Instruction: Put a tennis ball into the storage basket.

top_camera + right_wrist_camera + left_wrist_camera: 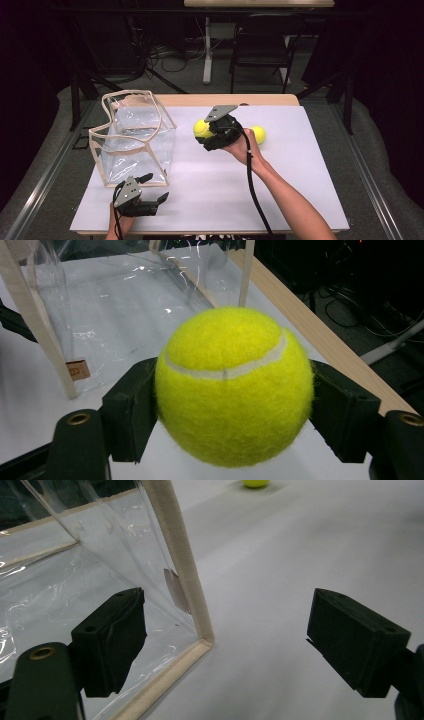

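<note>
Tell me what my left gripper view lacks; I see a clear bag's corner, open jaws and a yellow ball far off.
Observer: The right gripper is shut on a tennis ball.
Operator: Say whether that is my far ball.
Observer: No; the high view shows a second tennis ball lying on the table behind that hand.
Operator: Report the bag's top.
Observer: The clear bag stands upright, mouth open upward, with the left gripper low by its near corner.

- My right gripper (pixel 235 405): black jaws, pressed on a yellow-green tennis ball (pixel 234 385) with a white seam.
- Second ball (pixel 258 134), beside the first: same yellow.
- Bag (pixel 132 137): clear, beige trim.
- Table cover (pixel 280 175): white.
</note>
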Tool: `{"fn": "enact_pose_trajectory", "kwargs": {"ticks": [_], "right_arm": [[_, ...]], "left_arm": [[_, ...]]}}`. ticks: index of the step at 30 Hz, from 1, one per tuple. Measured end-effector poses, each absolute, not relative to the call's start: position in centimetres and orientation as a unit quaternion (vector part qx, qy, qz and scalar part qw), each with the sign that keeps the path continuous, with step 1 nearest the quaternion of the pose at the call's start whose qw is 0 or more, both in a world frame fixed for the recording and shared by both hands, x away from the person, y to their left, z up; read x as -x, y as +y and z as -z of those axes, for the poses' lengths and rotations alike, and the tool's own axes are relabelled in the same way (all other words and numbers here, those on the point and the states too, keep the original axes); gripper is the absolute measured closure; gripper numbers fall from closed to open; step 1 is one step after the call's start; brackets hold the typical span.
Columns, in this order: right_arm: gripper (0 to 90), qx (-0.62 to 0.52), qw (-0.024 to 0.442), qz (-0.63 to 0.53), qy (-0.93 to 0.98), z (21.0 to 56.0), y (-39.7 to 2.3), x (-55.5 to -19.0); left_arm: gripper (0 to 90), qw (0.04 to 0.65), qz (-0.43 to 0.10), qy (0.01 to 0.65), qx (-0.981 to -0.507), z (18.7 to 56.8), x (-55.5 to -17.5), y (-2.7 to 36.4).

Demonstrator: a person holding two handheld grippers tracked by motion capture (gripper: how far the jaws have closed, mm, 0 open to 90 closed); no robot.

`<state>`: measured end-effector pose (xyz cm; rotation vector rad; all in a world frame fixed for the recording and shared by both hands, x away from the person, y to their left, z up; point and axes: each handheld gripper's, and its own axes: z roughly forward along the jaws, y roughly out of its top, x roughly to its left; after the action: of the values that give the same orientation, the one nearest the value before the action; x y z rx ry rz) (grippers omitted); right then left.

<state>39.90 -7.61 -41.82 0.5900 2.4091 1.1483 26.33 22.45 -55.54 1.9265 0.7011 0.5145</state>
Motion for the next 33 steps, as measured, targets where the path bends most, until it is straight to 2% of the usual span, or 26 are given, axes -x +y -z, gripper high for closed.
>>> {"fn": "enact_pose_trajectory", "kwargs": {"ticks": [33], "right_arm": [[26.3,-0.193,0.209,-0.402,0.870,40.0,-5.7,-41.0]], "left_arm": [[16.0,0.492,-0.212,0.289,-0.793,55.6,-26.4,22.4]]}}
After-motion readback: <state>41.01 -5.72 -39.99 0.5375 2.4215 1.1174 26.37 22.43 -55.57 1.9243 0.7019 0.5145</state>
